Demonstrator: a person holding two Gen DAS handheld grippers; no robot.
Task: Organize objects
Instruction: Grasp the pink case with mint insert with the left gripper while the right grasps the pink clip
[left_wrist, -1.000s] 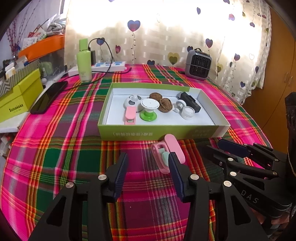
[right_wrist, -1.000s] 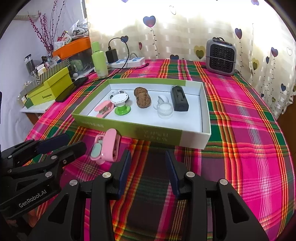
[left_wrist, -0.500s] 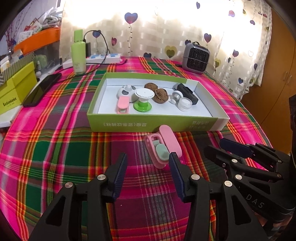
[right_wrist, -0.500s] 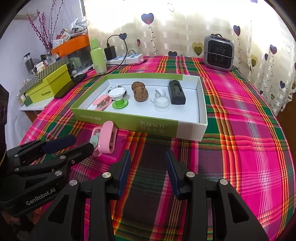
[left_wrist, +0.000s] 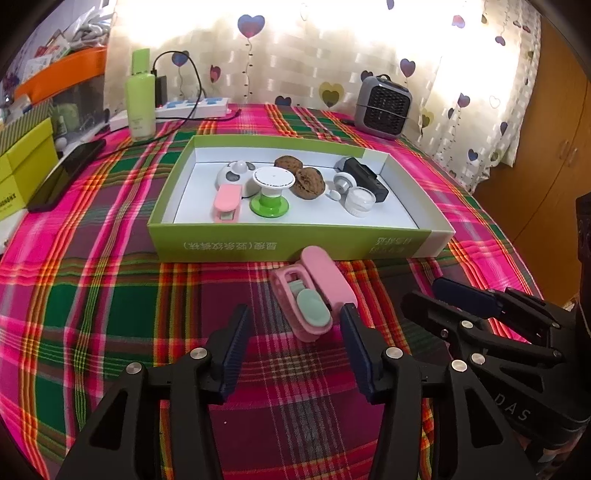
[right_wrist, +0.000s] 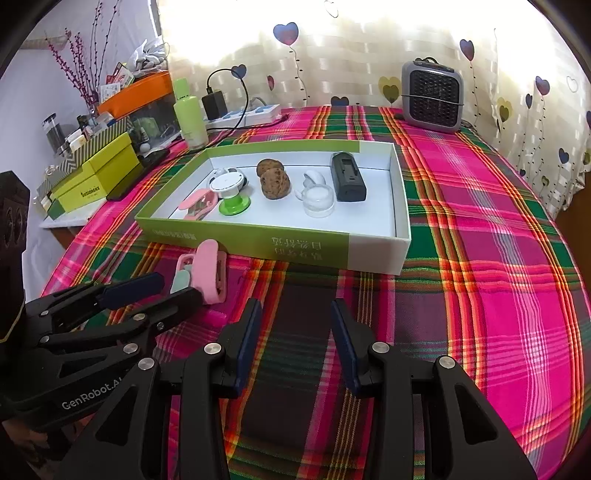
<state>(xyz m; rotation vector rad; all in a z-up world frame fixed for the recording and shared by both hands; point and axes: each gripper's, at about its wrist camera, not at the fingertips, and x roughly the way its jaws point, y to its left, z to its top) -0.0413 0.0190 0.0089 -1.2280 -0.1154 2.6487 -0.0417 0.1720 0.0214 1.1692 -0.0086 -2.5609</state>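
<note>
A pink case with a mint insert (left_wrist: 314, 291) lies on the plaid cloth in front of the green box (left_wrist: 258, 243); it also shows in the right wrist view (right_wrist: 205, 271). My left gripper (left_wrist: 293, 347) is open, with its fingertips just short of the case. My right gripper (right_wrist: 295, 332) is open and empty over bare cloth, to the right of the case. The box (right_wrist: 295, 247) holds a pink clip (left_wrist: 226, 203), a white and green knob (left_wrist: 271, 192), two walnuts (left_wrist: 301, 177), a small white jar (left_wrist: 360, 199) and a black block (left_wrist: 365, 177).
A grey heater (left_wrist: 382, 105) stands at the back right. A green bottle (left_wrist: 141, 103), a power strip (left_wrist: 192, 109) and a black phone (left_wrist: 66, 173) lie at the back left. Yellow-green boxes (right_wrist: 94, 181) stand off the table's left edge.
My left gripper has moved forward and to the right, so the pink case now lies between its fingertips' line instead of off to the right. The right gripper has moved slightly closer to the box.
</note>
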